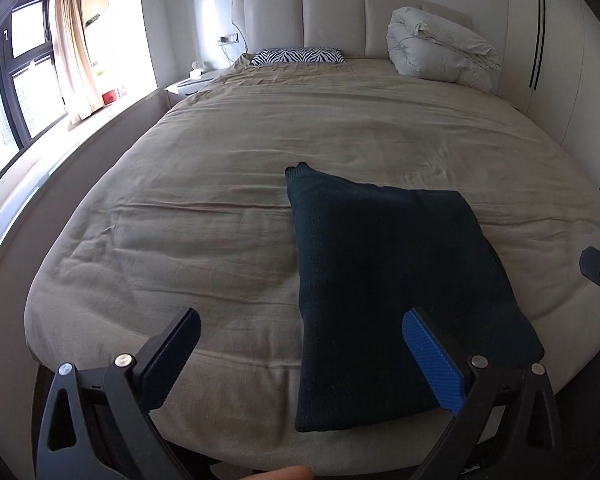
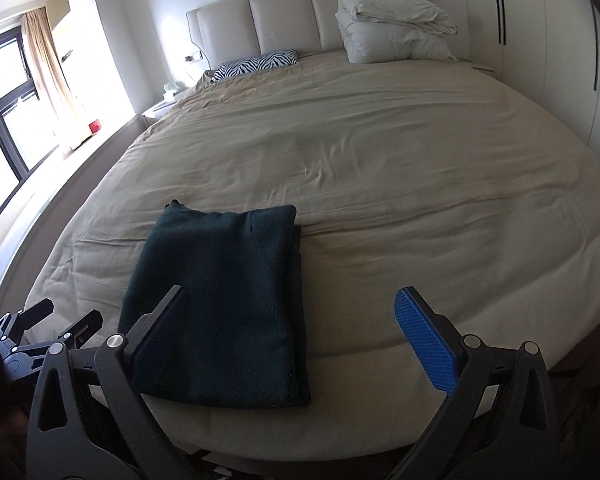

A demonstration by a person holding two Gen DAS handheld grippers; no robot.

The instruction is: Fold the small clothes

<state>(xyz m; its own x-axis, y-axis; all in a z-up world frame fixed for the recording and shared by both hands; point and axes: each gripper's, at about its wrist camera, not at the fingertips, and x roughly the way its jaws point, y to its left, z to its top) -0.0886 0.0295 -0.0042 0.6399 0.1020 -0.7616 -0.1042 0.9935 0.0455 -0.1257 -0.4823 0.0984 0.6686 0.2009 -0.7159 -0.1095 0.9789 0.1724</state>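
Note:
A dark green knit garment lies folded into a flat rectangle at the near edge of the bed. It also shows in the right wrist view, left of centre. My left gripper is open and empty, held above the bed's near edge, with its blue-padded finger over the garment's near part. My right gripper is open and empty, its left finger over the garment's near left part. The left gripper also shows in the right wrist view, at the far left.
The bed has a beige sheet, a zebra-print pillow and a folded white duvet by the padded headboard. A window with curtains is on the left. White wardrobe doors stand on the right.

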